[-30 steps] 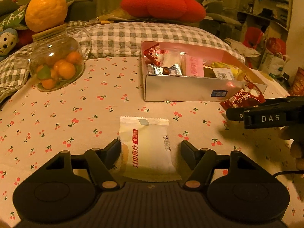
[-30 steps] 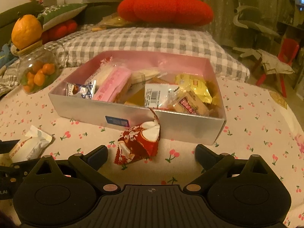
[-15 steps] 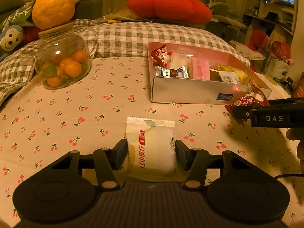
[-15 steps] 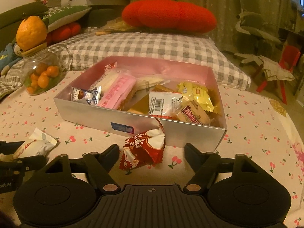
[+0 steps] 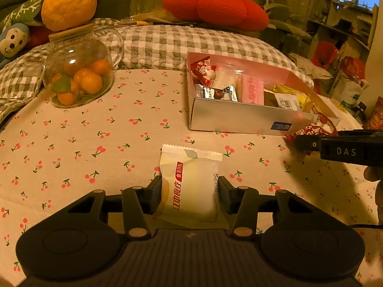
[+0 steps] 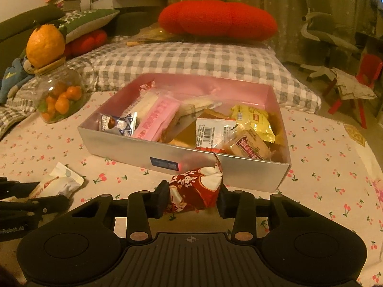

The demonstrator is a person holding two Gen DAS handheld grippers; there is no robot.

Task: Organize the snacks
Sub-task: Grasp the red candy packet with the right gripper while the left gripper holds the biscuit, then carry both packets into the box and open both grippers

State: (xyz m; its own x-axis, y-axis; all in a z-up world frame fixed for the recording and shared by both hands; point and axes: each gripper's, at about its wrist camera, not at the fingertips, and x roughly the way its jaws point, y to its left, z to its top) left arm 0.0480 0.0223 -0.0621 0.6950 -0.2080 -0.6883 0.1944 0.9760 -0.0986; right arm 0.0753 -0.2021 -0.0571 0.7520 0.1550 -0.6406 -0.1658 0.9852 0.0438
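Note:
My left gripper [image 5: 189, 191] is shut on a white snack packet [image 5: 189, 181] with red lettering that lies on the cherry-print cloth. My right gripper [image 6: 192, 195] is shut on a red snack packet [image 6: 194, 189] just in front of the silver box [image 6: 167, 157]. The box has a pink inside and holds several wrapped snacks. In the left wrist view the box [image 5: 239, 119] stands ahead to the right, with the right gripper [image 5: 311, 143] and the red packet [image 5: 313, 129] at its near right corner. The white packet [image 6: 57, 184] shows at left in the right wrist view.
A glass jar of small oranges [image 5: 76, 79] with a big orange on its lid stands at the left. A checked pillow [image 5: 179, 45] and a red cushion [image 5: 215, 7] lie behind the box. The bed's edge runs along the right, with a chair [image 6: 323, 33] beyond.
Both grippers have closed in: the left fingers now press the white packet's sides, and the right fingers have moved forward and shut on the red packet.

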